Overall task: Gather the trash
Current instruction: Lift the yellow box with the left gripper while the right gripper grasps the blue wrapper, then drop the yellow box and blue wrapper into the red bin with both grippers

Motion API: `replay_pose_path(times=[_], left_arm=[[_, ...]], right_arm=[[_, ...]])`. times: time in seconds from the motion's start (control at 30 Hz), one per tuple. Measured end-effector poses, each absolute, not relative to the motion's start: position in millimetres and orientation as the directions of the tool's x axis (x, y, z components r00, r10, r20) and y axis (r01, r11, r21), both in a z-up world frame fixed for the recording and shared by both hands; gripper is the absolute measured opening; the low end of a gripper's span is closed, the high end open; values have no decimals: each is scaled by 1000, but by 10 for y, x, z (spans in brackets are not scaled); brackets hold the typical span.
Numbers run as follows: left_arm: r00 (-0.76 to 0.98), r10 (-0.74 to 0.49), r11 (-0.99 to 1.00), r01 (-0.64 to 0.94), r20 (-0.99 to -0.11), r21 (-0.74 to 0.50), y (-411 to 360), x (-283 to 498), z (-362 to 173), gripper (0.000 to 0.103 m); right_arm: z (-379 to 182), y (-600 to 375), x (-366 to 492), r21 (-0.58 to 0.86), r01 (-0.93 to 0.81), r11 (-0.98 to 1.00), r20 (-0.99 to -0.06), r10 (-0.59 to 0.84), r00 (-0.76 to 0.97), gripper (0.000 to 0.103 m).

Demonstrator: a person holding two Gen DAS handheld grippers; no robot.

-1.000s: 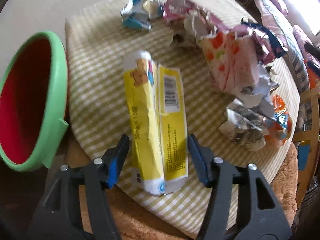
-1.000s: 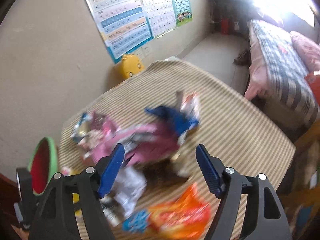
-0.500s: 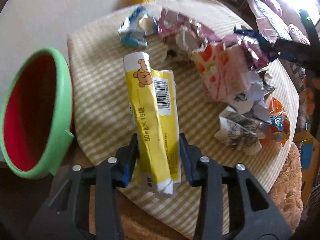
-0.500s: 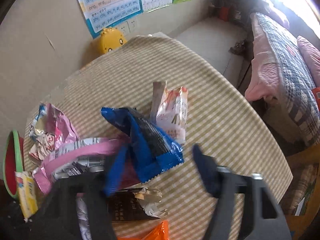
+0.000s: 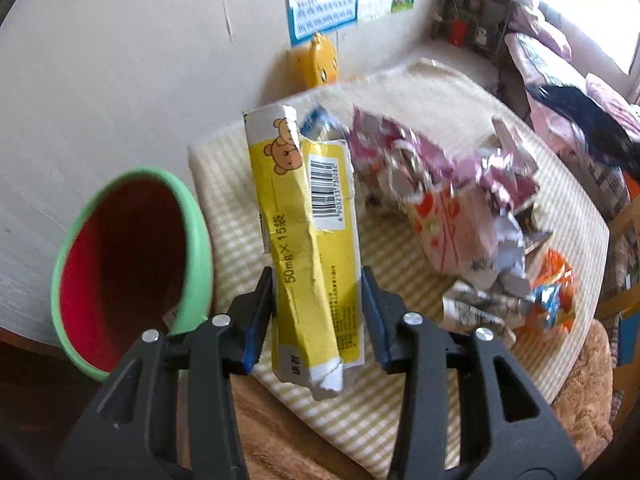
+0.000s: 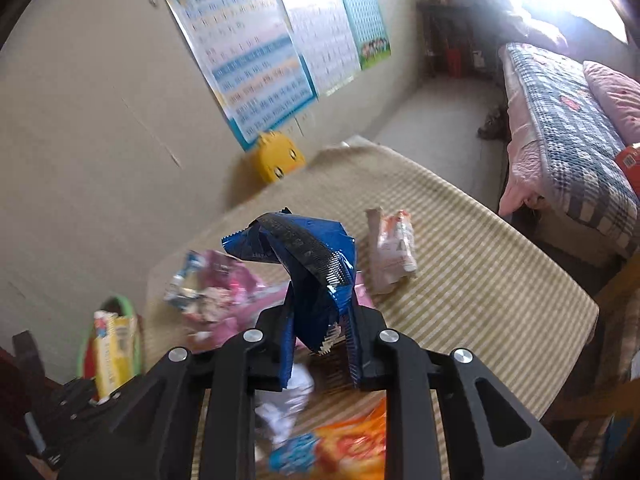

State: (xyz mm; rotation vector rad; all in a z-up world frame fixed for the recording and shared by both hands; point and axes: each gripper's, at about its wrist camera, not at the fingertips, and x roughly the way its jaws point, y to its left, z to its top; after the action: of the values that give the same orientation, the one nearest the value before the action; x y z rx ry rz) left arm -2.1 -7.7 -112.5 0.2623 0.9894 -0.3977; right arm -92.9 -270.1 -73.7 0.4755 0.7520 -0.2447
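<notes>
My left gripper (image 5: 318,304) is shut on a long yellow carton with a bear and a barcode (image 5: 308,240), lifted above the table edge; the carton also shows in the right wrist view (image 6: 114,344). A green bin with a red inside (image 5: 120,264) stands just left of it. My right gripper (image 6: 320,344) is shut on a blue snack wrapper (image 6: 308,264), held above the table. A pile of pink and white wrappers (image 5: 448,184) lies on the checked tablecloth (image 5: 400,408).
An orange wrapper (image 6: 348,448) and white crumpled paper (image 6: 284,404) lie below my right gripper. A white and orange packet (image 6: 394,252) lies farther out. A yellow duck toy (image 6: 276,158) sits by the wall. A bed (image 6: 568,132) stands to the right.
My left gripper closed on the yellow carton and lifted it off the table. My right gripper moved down onto the blue wrapper, closed on it and raised it.
</notes>
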Motion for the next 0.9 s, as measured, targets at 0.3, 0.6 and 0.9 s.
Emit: replay_pose_path(times=[0.3, 0.6, 0.9], left_arm=[[600, -210, 926, 376, -772, 40, 146, 39, -642, 42], [659, -217, 944, 328, -720, 16, 378, 115, -401, 43], [663, -222, 953, 303, -715, -15, 595, 193, -481, 43]], right_arm=[[-523, -2216, -1147, 373, 315, 873, -632, -10, 775, 20], [-449, -1872, -1081, 341, 267, 902, -635, 11, 773, 20], [-454, -1673, -969, 286, 254, 924, -663, -1, 749, 21]])
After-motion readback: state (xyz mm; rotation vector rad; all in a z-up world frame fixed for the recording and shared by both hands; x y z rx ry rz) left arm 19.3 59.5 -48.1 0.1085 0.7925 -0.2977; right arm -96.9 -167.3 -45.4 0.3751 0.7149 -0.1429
